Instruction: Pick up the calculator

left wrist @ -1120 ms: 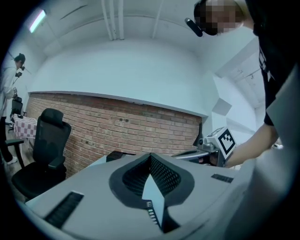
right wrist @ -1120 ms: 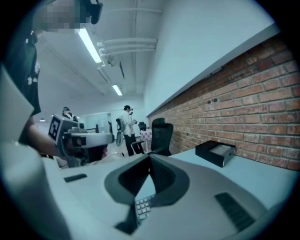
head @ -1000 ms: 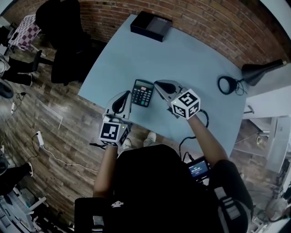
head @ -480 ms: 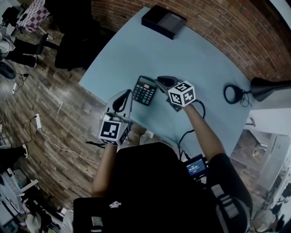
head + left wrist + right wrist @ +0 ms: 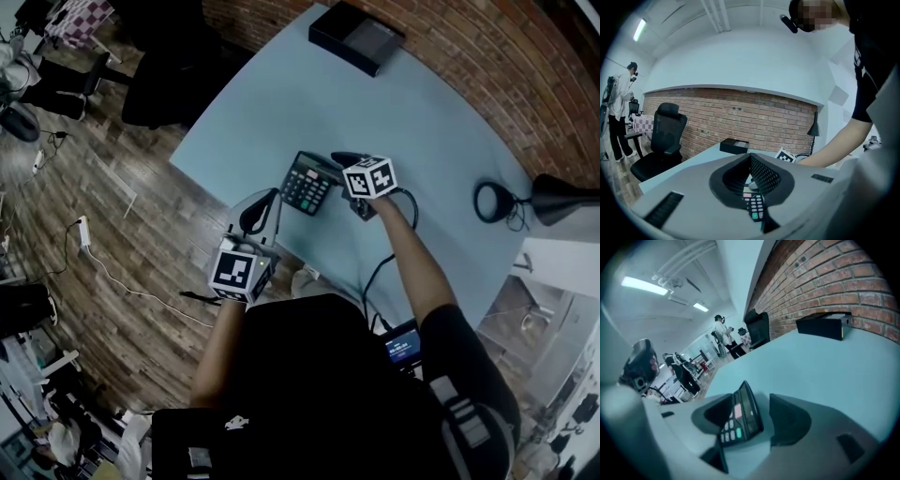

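Note:
The black calculator (image 5: 307, 183) lies flat on the pale blue table (image 5: 422, 122), near its front edge. My right gripper (image 5: 343, 159) is down at the calculator's right end, its marker cube just behind. In the right gripper view its jaws are opening and the calculator (image 5: 740, 420) stands between them, with a gap left at the right jaw; the right gripper (image 5: 752, 405) grips nothing. My left gripper (image 5: 269, 197) hovers at the table's front edge, left of the calculator, jaws shut and empty. In the left gripper view the calculator (image 5: 754, 206) shows through the left gripper (image 5: 750, 156).
A black box (image 5: 361, 37) sits at the table's far edge by the brick wall. A black desk lamp (image 5: 562, 197) and a coiled cable (image 5: 492, 200) are at the right. A black office chair (image 5: 178, 75) stands on the wooden floor to the left.
My right gripper came down to the calculator's right end and its jaws opened around it. My left gripper sank a little beside the table edge. The calculator stayed put.

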`<state>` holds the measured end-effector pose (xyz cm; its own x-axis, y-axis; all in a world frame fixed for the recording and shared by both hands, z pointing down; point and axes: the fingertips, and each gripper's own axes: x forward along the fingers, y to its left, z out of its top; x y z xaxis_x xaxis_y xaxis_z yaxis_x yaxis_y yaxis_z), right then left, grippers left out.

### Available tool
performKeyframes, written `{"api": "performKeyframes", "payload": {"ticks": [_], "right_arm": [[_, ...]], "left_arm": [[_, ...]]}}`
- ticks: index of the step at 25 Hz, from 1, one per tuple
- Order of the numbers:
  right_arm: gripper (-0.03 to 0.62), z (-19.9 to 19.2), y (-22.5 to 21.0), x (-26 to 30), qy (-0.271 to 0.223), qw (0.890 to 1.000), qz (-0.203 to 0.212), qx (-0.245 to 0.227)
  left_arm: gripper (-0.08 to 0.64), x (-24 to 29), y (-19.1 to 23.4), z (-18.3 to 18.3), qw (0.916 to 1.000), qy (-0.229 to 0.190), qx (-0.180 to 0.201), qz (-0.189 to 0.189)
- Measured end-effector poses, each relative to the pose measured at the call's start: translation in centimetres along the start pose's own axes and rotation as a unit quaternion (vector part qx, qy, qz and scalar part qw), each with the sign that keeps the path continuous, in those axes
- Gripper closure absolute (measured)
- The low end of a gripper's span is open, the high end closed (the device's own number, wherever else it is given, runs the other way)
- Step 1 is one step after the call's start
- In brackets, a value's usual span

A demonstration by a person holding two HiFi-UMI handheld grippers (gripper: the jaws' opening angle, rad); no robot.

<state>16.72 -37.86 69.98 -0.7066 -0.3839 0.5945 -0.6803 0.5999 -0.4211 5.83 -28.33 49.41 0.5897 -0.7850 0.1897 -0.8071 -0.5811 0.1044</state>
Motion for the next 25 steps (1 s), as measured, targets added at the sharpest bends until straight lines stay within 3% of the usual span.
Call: {"api": "performKeyframes", "payload": {"ticks": [14,25], "right_arm": [[0.366,-3.0,0.4,3.8,0.095,0.993,0.056,0.035],[0.467,-2.6,1.3,3.6,0.081,0.989,0.104,0.071]], "left_arm": [[0.551,-0.4,1.1,-0.3,0.9999,0.008,0.004,0.015],[0.551,-0.7,1.5,-0.9,0.9997,0.013,-0.001,0.018]]}}
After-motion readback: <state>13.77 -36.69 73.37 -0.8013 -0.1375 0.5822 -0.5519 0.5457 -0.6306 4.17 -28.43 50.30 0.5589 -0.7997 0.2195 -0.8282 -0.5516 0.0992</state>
